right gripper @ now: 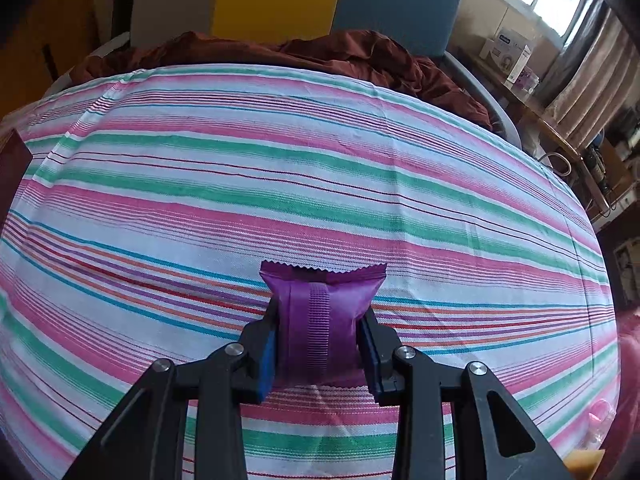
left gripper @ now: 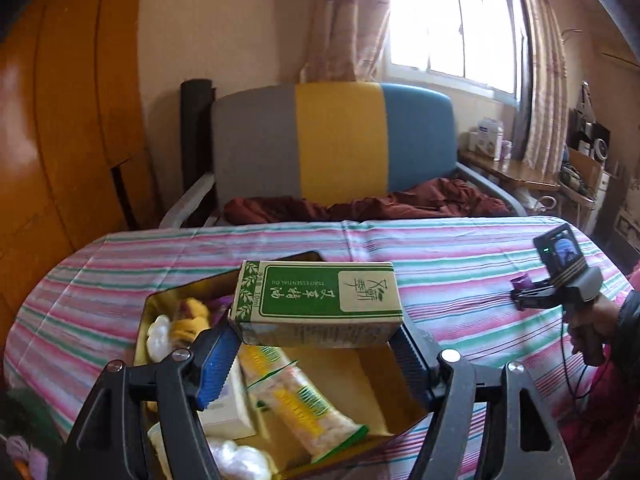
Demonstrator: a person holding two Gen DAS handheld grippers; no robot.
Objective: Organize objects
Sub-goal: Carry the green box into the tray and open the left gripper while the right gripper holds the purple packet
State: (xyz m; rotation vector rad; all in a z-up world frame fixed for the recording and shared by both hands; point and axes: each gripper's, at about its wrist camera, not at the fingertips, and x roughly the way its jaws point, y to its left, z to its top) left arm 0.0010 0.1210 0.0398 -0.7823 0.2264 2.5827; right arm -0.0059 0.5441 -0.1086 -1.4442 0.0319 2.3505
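Box (left gripper: 320,304), green and white carton, sits crosswise between the left gripper (left gripper: 316,354) pads, clamped at its two short ends, long axis running left to right, printed top face up (text reads upside down from the left wrist view). It hangs above the open gold tin (left gripper: 384,380), which lies on the striped cloth (left gripper: 460,248) and holds a long snack packet (left gripper: 304,404) and other small items. Right gripper (right gripper: 318,342) is clenched on a purple sachet (right gripper: 320,312), pads pressing its long sides, long axis pointing away along the fingers, serrated far end sticking out past the tips, over bare striped cloth at the right side.
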